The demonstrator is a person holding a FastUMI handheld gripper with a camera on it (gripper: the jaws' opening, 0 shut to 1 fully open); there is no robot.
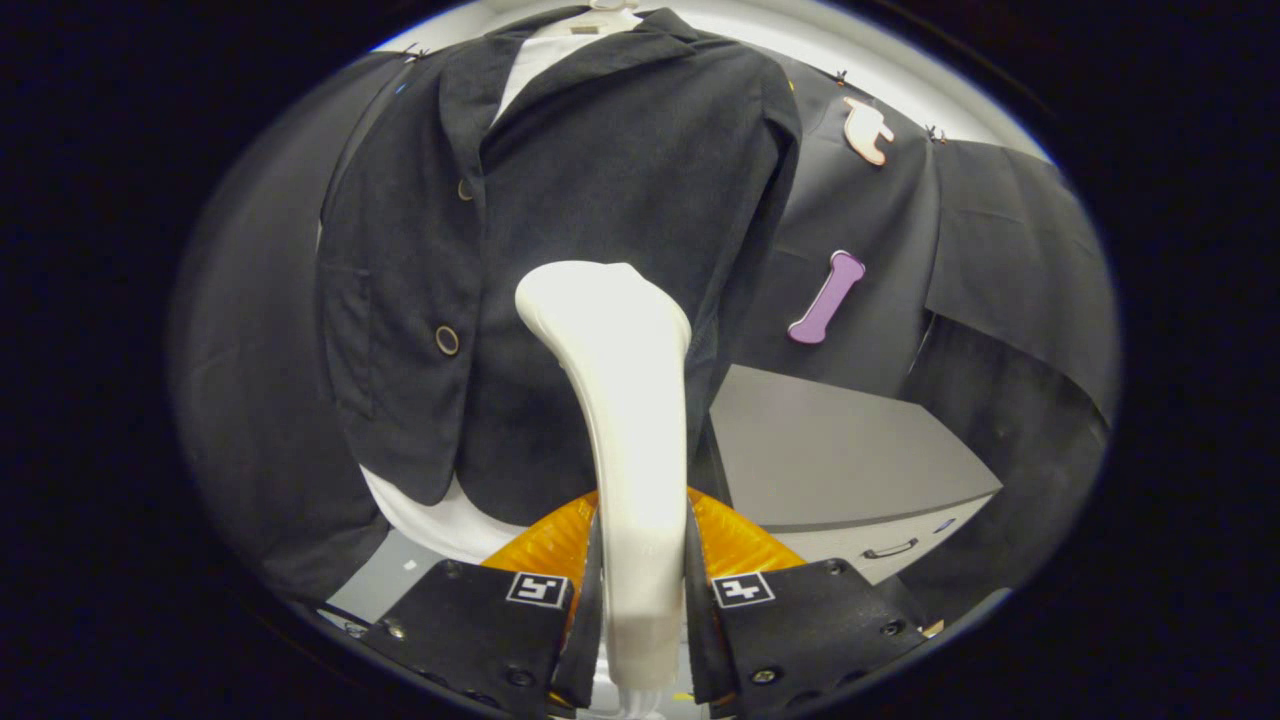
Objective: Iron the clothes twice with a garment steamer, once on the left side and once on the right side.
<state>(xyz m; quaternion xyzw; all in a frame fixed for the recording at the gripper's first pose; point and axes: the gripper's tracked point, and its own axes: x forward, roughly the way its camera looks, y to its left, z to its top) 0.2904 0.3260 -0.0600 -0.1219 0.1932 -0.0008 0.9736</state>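
Gripping the steamer (625, 420), tongs (640, 610) hide its head against the jacket (600, 180).

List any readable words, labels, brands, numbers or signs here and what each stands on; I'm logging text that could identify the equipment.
No words, brands or numbers can be read.
Two square black-and-white marker tags sit on the gripper, whose fingers press both sides of the white steamer: coded patterns, not text.
A small tag at the collar of the black jacket is too small to read.

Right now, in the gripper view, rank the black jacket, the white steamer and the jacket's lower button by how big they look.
1. black jacket
2. white steamer, clamped by the gripper close to the camera, so it looks enlarged
3. lower button
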